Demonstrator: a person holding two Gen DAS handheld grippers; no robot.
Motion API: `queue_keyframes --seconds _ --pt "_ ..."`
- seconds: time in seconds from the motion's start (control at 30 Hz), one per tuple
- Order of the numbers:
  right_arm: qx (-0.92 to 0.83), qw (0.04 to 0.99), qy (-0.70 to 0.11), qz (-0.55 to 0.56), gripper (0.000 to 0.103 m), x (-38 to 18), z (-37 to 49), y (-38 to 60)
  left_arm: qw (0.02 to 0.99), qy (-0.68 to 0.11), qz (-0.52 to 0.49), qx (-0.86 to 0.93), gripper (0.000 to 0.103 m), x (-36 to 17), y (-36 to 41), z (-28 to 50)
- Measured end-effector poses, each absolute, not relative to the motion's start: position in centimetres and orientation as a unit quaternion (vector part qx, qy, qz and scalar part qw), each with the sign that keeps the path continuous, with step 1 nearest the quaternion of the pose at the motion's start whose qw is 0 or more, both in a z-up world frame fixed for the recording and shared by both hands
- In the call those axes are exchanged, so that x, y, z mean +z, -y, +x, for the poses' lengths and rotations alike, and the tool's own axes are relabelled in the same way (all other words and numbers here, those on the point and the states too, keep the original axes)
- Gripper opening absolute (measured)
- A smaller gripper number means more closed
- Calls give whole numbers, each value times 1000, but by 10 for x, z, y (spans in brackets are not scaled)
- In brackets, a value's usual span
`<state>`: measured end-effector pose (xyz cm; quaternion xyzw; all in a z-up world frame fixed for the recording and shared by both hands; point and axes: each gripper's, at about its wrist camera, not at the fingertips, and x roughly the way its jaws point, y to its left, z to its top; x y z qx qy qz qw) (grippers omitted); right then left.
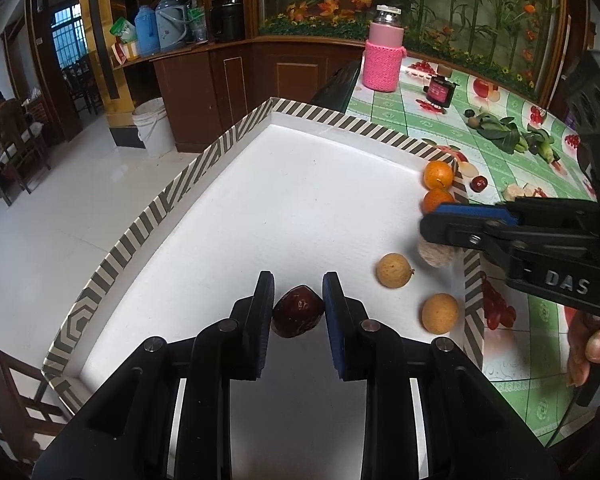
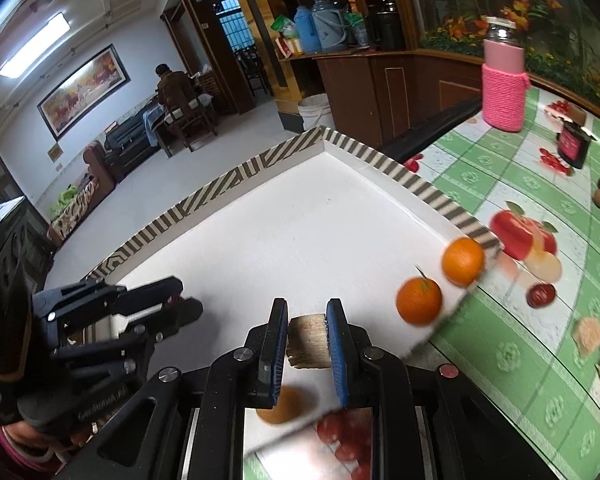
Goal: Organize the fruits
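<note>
A white tray (image 1: 204, 172) with a striped rim lies on the table. My left gripper (image 1: 298, 292) holds a dark red date (image 1: 297, 311) between its pads, low over the tray. My right gripper (image 2: 308, 322) is shut on a pale beige rough piece (image 2: 309, 340) above the tray's right edge; it also shows in the left wrist view (image 1: 436, 258). Two oranges (image 1: 438, 175) (image 1: 436, 200) sit at the tray's right rim. Two tan longans (image 1: 394, 271) (image 1: 440, 313) lie on the tray.
A pink knit-covered bottle (image 1: 383, 56) and a small dark jar (image 1: 440, 90) stand at the back of the green fruit-print tablecloth (image 1: 416, 120). A loose date (image 1: 479, 183), green leaves (image 1: 500, 132) and beige pieces (image 2: 590, 336) lie on the cloth right of the tray.
</note>
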<state>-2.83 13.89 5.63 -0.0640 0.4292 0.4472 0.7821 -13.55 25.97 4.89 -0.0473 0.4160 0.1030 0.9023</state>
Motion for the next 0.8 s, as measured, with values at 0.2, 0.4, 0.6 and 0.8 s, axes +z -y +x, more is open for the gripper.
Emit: queue_keyframes --seconds 0.2,0.4,0.6,0.8 --pt "435 785 -435 -69 19 43 -18 -151 900 -421 -50 106 24 44 -260 -133" --pt "425 782 -452 -65 21 35 -12 -148 896 -425 -53 116 24 41 -260 -131" --pt "436 786 -439 -20 29 53 -12 -130 895 -422 -66 126 61 43 -265 -134" --pt "427 798 -427 5 29 68 -19 -105 897 -412 -66 144 61 50 -265 -139"
